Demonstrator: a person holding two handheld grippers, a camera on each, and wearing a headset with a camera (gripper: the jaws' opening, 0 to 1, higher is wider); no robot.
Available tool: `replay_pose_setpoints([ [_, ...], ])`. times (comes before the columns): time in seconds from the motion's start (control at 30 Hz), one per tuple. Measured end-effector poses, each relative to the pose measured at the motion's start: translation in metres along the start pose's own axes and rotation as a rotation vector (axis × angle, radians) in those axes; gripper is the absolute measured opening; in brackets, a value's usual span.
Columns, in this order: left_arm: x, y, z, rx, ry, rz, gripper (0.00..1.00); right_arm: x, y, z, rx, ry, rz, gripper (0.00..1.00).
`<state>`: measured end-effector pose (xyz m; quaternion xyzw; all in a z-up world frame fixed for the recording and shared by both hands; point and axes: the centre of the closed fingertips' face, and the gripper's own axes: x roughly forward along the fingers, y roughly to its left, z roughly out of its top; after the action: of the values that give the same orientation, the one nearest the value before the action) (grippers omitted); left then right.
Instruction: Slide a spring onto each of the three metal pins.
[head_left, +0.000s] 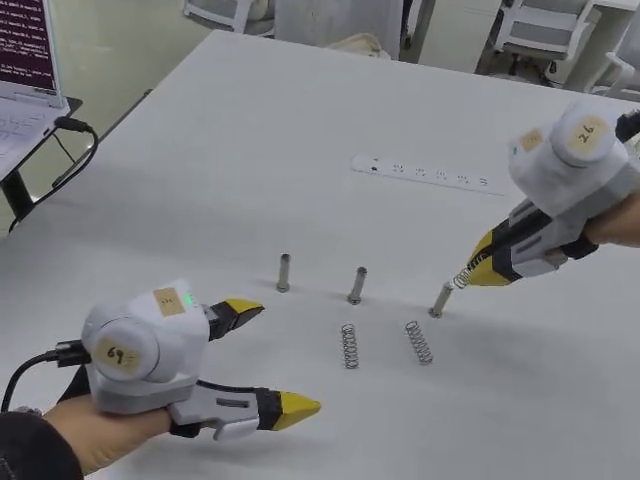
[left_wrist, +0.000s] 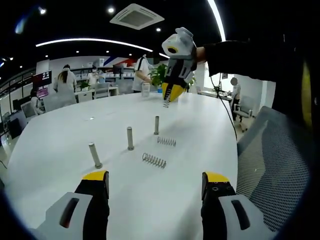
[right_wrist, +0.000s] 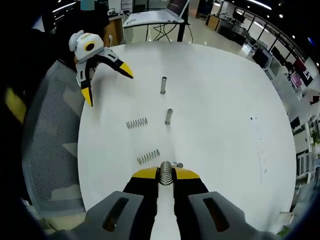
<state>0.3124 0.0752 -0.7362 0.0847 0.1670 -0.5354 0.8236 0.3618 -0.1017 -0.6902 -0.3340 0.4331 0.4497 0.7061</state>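
The right claw (head_left: 480, 271) is pinched shut on a small silvery coil spring (head_left: 461, 279), whose free end hangs just beside the top of the nearest short grey metal pin (head_left: 440, 300) on the white worktop (head_left: 300, 150). If the coil comes in off-axis, I'd expect it to snag the pin's rim, buckle or spring loose, and a nudge might tip the pin. The left claw (head_left: 275, 355) hovers wide open and empty, steadying nothing. Two spare springs (head_left: 349, 345) lie loose near the bare middle pin (head_left: 357, 285).

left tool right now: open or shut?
Open. The left tool has its yellow-tipped jaws wide apart in both its own view and the head view, with nothing gripped between them.
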Motion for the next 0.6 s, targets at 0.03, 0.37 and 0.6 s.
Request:
replay_pose_setpoints([
  [0.03, 0.0, 0.0, 0.0, 0.0, 0.0, 0.0, 0.72, 0.001, -0.002, 0.0, 0.001, 0.004, 0.004, 0.08],
  [0.37, -0.001, 0.0, 0.003, 0.002, -0.002, 0.004, 0.72, 0.011, -0.015, -0.005, -0.018, 0.063, 0.04, 0.08],
  [0.6, -0.002, 0.003, 0.002, -0.003, -0.005, 0.014, 0.72, 0.018, -0.02, -0.006, -0.021, 0.087, 0.064, 0.08],
])
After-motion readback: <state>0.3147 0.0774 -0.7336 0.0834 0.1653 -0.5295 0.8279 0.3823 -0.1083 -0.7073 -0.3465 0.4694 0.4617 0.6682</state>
